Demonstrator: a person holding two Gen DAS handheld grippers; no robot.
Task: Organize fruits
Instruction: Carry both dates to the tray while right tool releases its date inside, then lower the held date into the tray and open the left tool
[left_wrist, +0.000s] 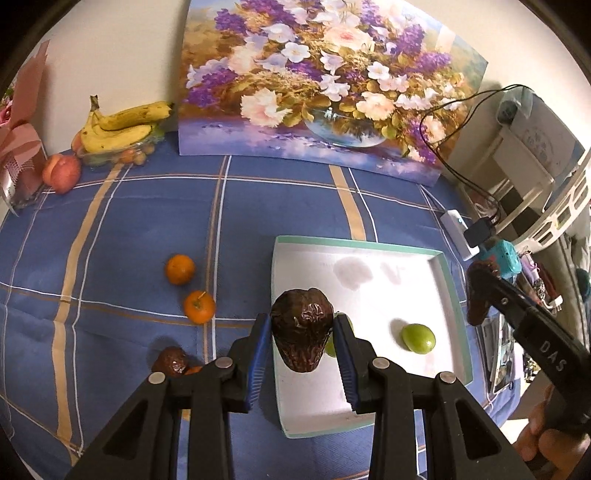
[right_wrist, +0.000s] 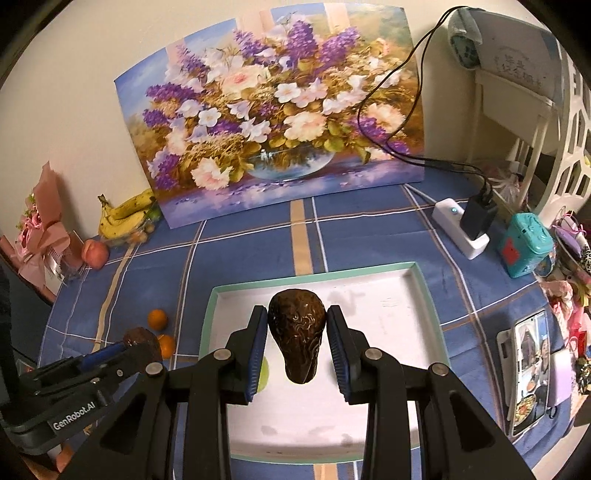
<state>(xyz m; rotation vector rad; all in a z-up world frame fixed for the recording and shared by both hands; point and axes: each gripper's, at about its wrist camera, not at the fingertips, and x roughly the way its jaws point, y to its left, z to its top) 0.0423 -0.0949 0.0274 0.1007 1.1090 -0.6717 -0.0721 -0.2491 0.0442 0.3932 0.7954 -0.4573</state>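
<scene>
Fruits are mid-sort, and both grippers carry cargo! Left gripper (left_wrist: 302, 332) has its fingers clenched on a wrinkled brown fruit (left_wrist: 301, 328), hanging over the near-left part of the white tray (left_wrist: 369, 258). Right gripper (right_wrist: 296, 341) grips a second brown fruit (right_wrist: 297, 332) above the tray's middle. Already in the tray: a green fruit (left_wrist: 418, 338), with another green one half hidden behind the left fingers. Out on the blue checked tabletop (left_wrist: 129, 240) wait two oranges (left_wrist: 179, 269) and one more brown fruit (left_wrist: 170, 361). This looks like the placing step; next, I'd say, lower each fruit onto bare tray floor, clear of the green ones, then let go.
</scene>
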